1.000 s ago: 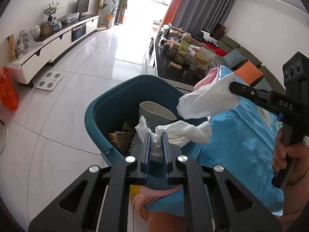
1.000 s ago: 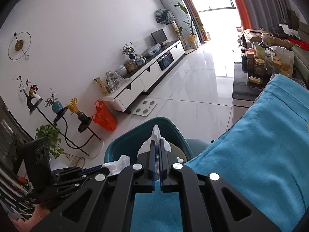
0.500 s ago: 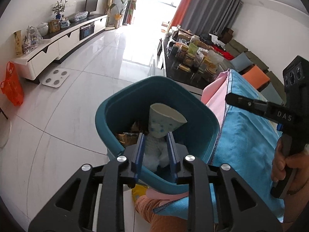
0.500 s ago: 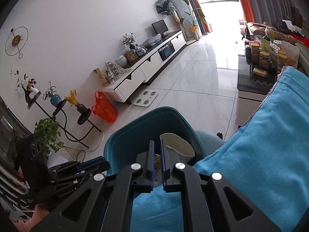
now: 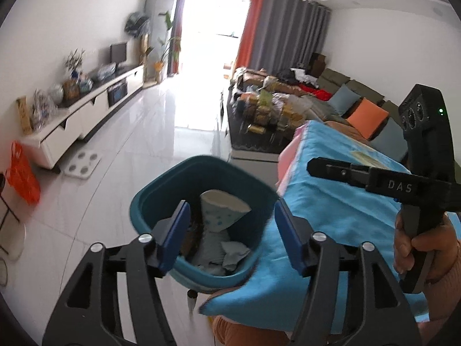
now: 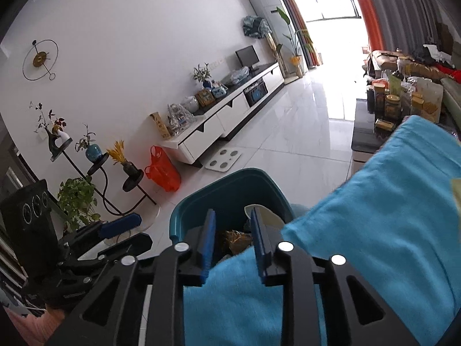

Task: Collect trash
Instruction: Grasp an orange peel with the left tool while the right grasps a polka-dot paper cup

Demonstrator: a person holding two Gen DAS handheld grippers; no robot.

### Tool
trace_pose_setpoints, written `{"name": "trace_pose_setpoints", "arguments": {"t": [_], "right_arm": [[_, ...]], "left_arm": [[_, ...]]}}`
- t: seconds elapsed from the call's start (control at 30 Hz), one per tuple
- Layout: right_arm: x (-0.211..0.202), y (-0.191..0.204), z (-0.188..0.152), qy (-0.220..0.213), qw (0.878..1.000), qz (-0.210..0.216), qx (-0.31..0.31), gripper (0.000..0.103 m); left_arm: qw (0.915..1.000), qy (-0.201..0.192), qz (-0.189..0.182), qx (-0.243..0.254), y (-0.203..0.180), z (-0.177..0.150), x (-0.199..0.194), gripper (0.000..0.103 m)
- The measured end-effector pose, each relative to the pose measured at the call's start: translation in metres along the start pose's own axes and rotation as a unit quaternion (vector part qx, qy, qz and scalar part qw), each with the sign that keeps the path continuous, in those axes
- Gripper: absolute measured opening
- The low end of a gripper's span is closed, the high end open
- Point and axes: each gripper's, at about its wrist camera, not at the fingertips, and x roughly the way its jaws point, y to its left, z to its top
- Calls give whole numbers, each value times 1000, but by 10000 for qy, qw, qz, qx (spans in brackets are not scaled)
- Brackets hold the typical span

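Crumpled white tissues (image 5: 227,255) lie inside the teal bin (image 5: 149,201) beside a paper cup (image 5: 222,212). Above it, the left tool (image 5: 230,233) and right tool (image 6: 232,239) have just been opening, both released and empty.

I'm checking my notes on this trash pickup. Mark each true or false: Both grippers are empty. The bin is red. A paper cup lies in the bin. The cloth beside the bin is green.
1. Both grippers are empty: true. The left gripper and right gripper have just been opening, nothing between them.
2. The bin is red: false. The trash bin is teal.
3. A paper cup lies in the bin: true.
4. The cloth is green: false. The cloth is blue.
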Motion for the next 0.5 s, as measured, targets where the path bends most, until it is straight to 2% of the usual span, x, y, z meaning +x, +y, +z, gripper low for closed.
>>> {"name": "trace_pose_setpoints", "arguments": {"t": [0.23,0.5], "right_arm": [[-52,-20,-13,-347,9992,-191,96,36],[-107,-46,-38,-646,9959,-544,318,41]], "left_arm": [[9987,-168,-226,435,-47,5,-9,70],[9940,-43,-729,810,-99,-1,-2,73]]}}
